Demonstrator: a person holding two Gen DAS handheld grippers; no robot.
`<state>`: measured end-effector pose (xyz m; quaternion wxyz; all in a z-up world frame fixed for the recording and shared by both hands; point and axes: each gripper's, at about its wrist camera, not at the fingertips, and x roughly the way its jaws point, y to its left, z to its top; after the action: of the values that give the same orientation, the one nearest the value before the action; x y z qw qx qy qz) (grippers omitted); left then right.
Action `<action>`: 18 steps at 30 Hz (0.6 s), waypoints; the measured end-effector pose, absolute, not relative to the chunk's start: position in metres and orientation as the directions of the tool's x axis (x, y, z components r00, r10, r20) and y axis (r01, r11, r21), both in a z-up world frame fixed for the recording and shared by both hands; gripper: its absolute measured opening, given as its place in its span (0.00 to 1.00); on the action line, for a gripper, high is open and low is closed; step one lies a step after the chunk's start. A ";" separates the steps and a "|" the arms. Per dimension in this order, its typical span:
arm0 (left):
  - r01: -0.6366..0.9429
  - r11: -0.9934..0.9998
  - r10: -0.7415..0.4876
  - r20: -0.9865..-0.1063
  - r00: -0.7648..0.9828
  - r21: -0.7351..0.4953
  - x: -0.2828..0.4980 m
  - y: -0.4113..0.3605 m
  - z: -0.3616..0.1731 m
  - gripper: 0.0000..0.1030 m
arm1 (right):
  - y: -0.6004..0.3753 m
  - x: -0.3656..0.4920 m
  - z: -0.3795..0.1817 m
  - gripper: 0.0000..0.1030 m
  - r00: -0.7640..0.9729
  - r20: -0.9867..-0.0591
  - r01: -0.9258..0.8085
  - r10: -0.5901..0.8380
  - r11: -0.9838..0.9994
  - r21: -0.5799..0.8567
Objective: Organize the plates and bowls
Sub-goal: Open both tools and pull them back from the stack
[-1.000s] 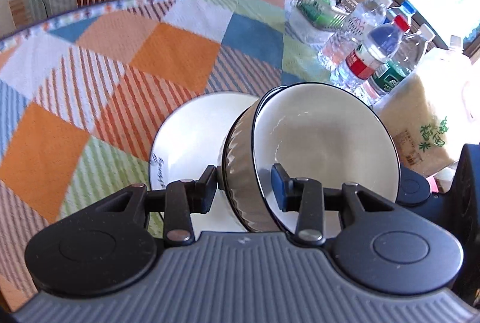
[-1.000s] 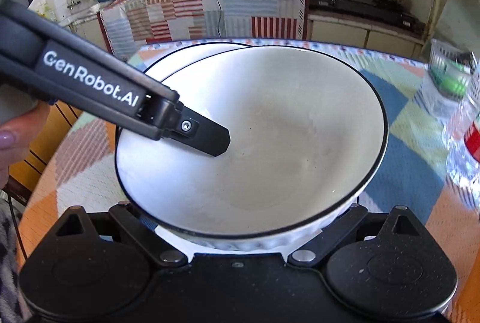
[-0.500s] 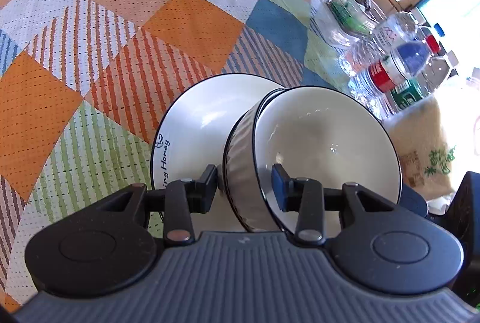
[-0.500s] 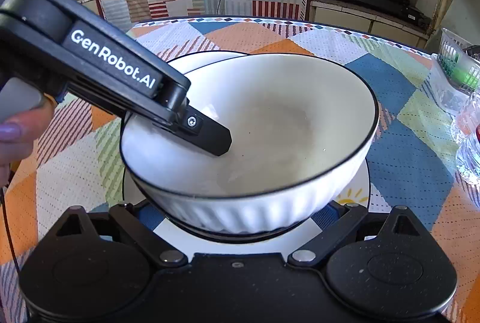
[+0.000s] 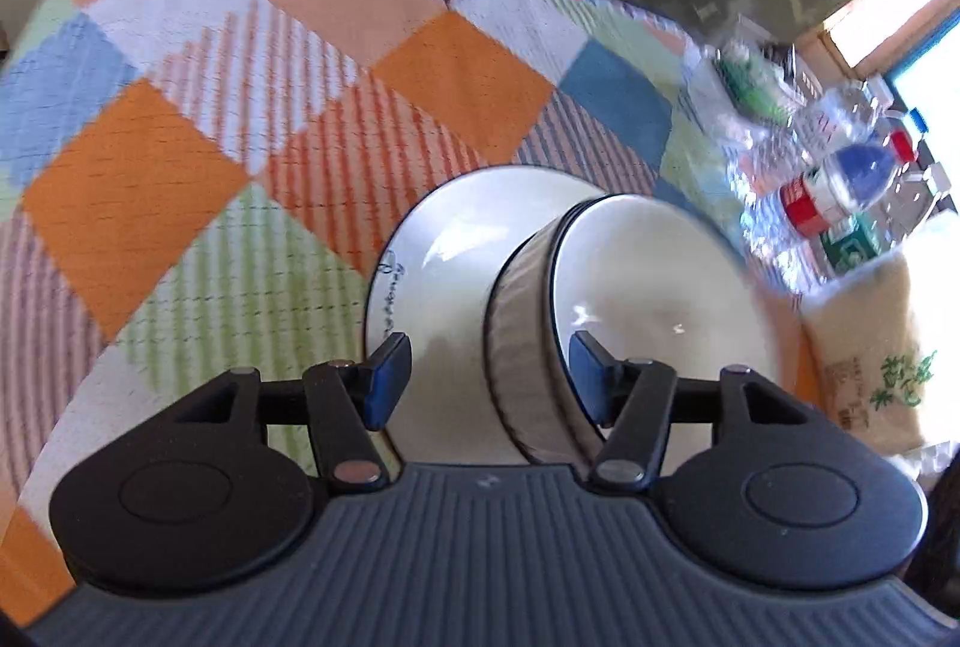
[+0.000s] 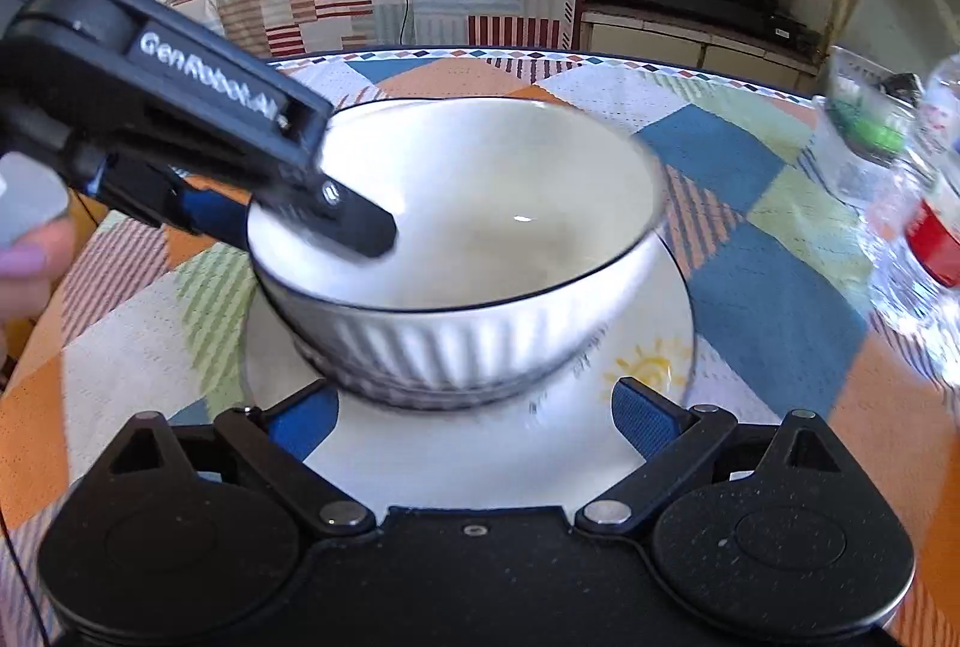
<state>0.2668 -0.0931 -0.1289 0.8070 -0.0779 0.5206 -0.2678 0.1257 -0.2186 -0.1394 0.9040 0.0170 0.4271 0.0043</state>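
Note:
A white ribbed bowl with a dark rim stands on a white plate on the patchwork tablecloth. My left gripper straddles the bowl's near wall and its jaws are opening. One finger is inside the bowl, and the outer one stands clear of the wall with a gap. In the right wrist view the bowl rests level on the plate, which has a small sun drawing. My right gripper is open, its blue pads wide apart over the plate's near part, just short of the bowl.
Water bottles, a clear container and a rice bag crowd the table's right side. A person's hand holds the left gripper's handle. A kitchen counter stands beyond the table's far edge.
The left jaws have spread and the outer finger has come off the bowl wall. The bowl has sunk and levelled onto the plate. The right gripper sits further back from the bowl.

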 end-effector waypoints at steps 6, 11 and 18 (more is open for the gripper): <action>0.372 0.855 -0.497 -0.772 0.397 -0.360 0.234 -0.082 -0.095 0.63 | -0.222 0.084 -0.108 0.96 0.710 -0.704 0.057 -0.012 0.998 0.041; 0.354 0.881 -0.456 -0.761 0.461 -0.314 0.207 -0.071 -0.071 0.64 | -0.217 0.058 -0.082 0.96 0.754 -0.656 0.080 -0.042 0.996 0.029; 0.233 0.966 -0.237 -0.760 0.606 -0.115 0.157 -0.057 -0.037 0.83 | -0.207 0.026 -0.044 0.96 0.790 -0.610 0.078 -0.069 0.997 -0.011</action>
<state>0.1568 -0.0573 -0.0374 0.8960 -0.0021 0.4242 -0.1310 0.0257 -0.2066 -0.0440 0.9459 0.0076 0.3221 -0.0389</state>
